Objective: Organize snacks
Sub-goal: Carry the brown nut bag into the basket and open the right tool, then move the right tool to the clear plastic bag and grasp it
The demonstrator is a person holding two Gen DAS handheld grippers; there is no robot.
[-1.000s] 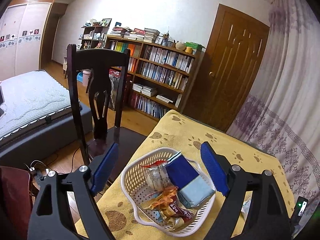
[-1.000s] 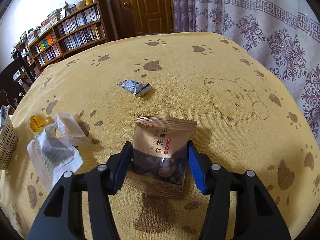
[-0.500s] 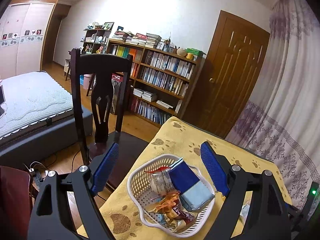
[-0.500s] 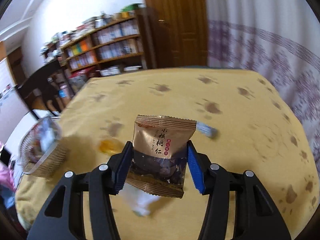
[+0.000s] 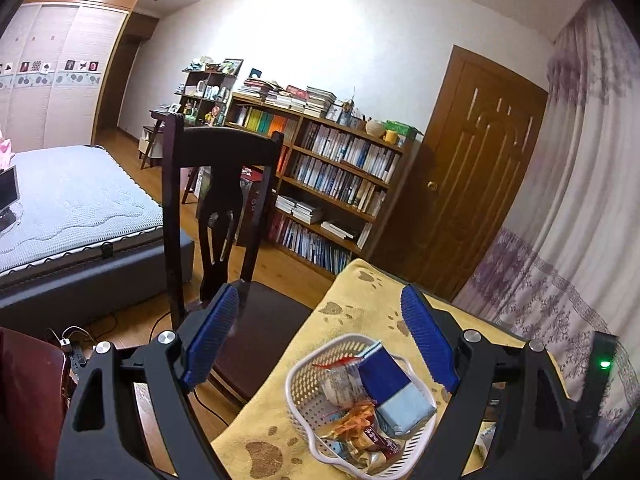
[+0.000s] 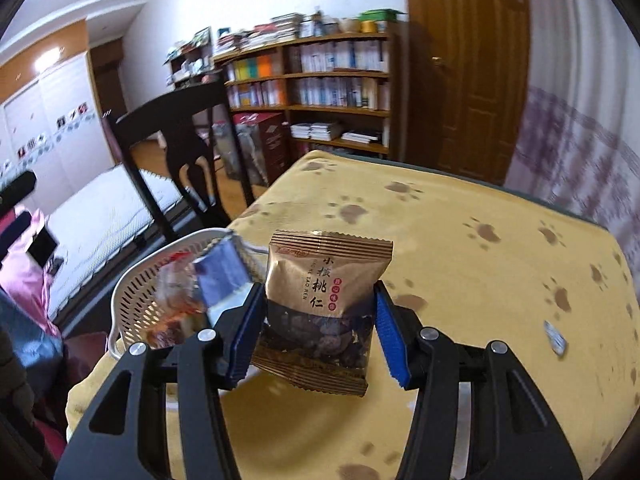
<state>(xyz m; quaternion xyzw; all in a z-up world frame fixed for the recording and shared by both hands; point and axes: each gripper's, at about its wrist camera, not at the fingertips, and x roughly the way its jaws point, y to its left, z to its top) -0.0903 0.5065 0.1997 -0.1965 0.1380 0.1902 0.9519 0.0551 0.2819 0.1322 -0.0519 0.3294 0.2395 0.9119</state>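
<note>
Kraft-brown crinkled snack pouch (image 6: 326,312) stands upright, clamped by the right gripper (image 6: 320,334); left gripper (image 5: 320,344) gapes over the perforated white basket (image 5: 304,396).

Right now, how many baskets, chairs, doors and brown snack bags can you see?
Basket: 1
Chair: 1
Door: 1
Brown snack bag: 1, held between the fingers of the right gripper
Total: 4
</note>
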